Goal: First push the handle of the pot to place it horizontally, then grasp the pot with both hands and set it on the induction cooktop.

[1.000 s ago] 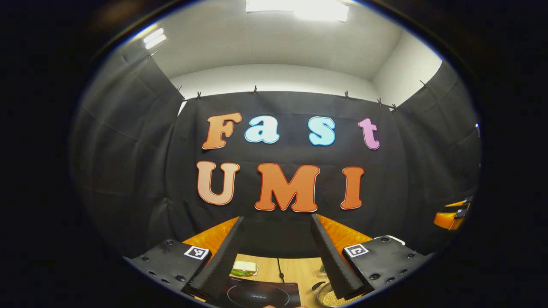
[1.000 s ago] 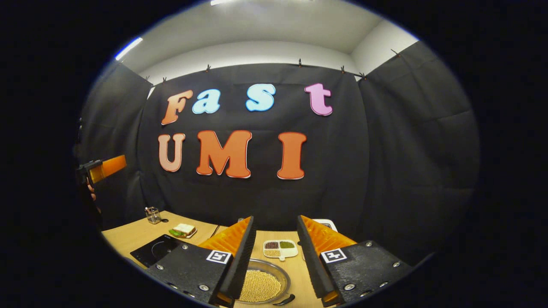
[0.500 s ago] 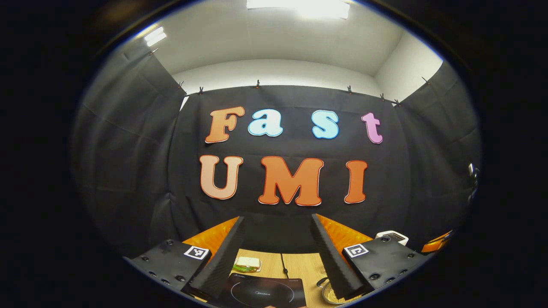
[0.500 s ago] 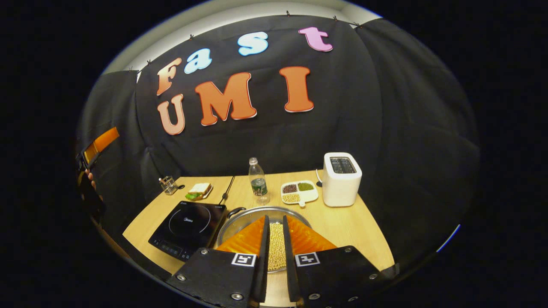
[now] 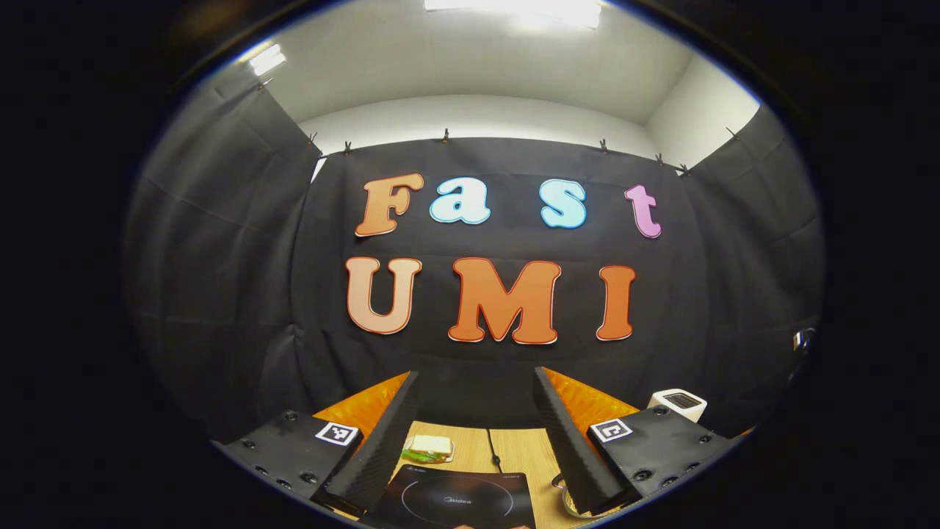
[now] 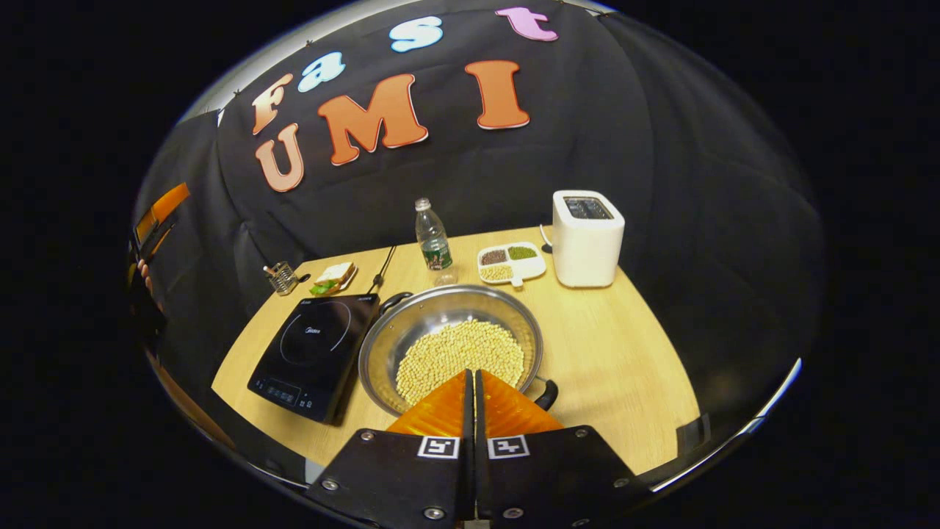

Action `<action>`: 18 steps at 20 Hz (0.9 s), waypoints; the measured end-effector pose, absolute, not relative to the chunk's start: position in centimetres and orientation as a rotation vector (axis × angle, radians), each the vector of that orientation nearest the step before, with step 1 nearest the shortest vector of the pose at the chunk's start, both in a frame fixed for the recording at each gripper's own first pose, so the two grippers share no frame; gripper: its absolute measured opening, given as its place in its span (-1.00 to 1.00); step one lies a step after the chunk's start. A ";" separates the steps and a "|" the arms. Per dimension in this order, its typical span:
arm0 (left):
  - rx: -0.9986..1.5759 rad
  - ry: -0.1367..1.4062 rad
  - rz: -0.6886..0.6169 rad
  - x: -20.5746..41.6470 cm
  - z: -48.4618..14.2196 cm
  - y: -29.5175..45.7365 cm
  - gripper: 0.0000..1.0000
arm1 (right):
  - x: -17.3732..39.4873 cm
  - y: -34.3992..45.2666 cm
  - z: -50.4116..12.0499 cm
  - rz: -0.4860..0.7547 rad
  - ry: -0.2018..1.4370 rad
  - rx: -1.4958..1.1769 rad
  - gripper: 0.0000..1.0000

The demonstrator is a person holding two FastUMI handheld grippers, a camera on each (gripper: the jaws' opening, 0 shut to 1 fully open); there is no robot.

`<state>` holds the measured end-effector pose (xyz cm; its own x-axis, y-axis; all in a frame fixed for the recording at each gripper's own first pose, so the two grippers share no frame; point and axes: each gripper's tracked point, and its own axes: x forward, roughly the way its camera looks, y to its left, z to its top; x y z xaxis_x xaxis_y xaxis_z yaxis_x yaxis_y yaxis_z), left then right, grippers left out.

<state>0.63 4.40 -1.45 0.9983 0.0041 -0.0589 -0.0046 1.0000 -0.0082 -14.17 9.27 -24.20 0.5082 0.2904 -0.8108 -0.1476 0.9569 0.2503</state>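
Black cloth is walling in a booth around a light wooden table, which is carrying everything in the right gripper view. At the table's middle a wide steel pot of pale yellow beans is sitting just right of a black induction cooktop, their edges close or touching. One black pot handle is sticking out at the far left rim and another at the near right rim.

Farther back, a clear water bottle is standing upright, with a white divided dish of grains to its right and a white toaster beyond that. At the far left, a sandwich is lying beside a small glass holder.

Above the pot's near rim the right gripper is hovering with its orange fingers pressed together, pinching nothing.

The left gripper is being held high, level with the wall, its fingers spread wide with nothing between them. It is also showing at the left edge of the right gripper view, well apart from the table.
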 end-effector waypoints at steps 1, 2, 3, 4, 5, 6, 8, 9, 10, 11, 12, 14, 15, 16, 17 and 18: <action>-0.009 0.063 0.004 0.7 -1.7 4.4 1.00 | -14.9 9.4 -25.0 0.264 1.038 0.184 -1.00; -0.011 0.068 0.003 0.9 -2.1 4.4 1.00 | -15.4 9.2 -26.0 0.246 1.067 0.176 -0.99; -0.013 0.076 0.000 1.2 -2.5 4.3 1.00 | -15.8 8.5 -27.1 0.217 1.092 0.156 -1.00; -0.015 0.085 -0.004 1.3 -3.0 4.3 1.00 | -16.1 8.2 -28.1 0.196 1.125 0.156 -1.00; -0.014 0.093 -0.007 1.4 -3.3 4.2 1.00 | -16.6 8.5 -28.6 0.187 1.164 0.193 -1.00; -0.013 0.101 -0.008 1.5 -3.7 4.1 1.00 | -17.0 8.9 -28.9 0.183 1.195 0.242 -1.00; -0.011 0.112 -0.010 1.5 -4.3 3.9 1.00 | -17.6 8.5 -30.0 0.157 1.234 0.255 -1.00; -0.014 0.117 -0.011 1.7 -4.6 3.9 1.00 | -18.0 8.2 -30.5 0.146 1.251 0.246 -1.00; -0.017 0.122 -0.013 1.7 -4.9 3.8 1.00 | -18.2 8.2 -31.1 0.140 1.272 0.250 -1.00; -0.017 0.127 -0.015 1.8 -5.2 3.8 1.00 | -18.6 8.3 -31.8 0.131 1.295 0.265 -1.00; -0.016 0.131 -0.015 1.8 -5.4 3.8 1.00 | -18.9 8.5 -32.5 0.123 1.313 0.281 -1.00; -0.014 0.137 -0.012 1.9 -5.8 3.8 1.00 | -19.3 8.1 -34.0 0.097 1.349 0.291 -1.00; -0.011 0.144 -0.015 2.0 -6.1 3.7 1.00 | -19.6 8.0 -34.5 0.086 1.368 0.296 -1.00; -0.010 0.149 -0.017 2.0 -6.4 3.5 1.00 | -19.7 7.8 -35.1 0.075 1.386 0.301 -0.91; -0.009 0.153 -0.021 2.1 -6.5 3.3 1.00 | -19.9 7.8 -35.1 0.062 1.399 0.308 -0.99; -0.007 0.155 -0.025 2.3 -6.7 3.1 1.00 | -19.7 7.6 -35.4 0.045 1.403 0.310 -1.00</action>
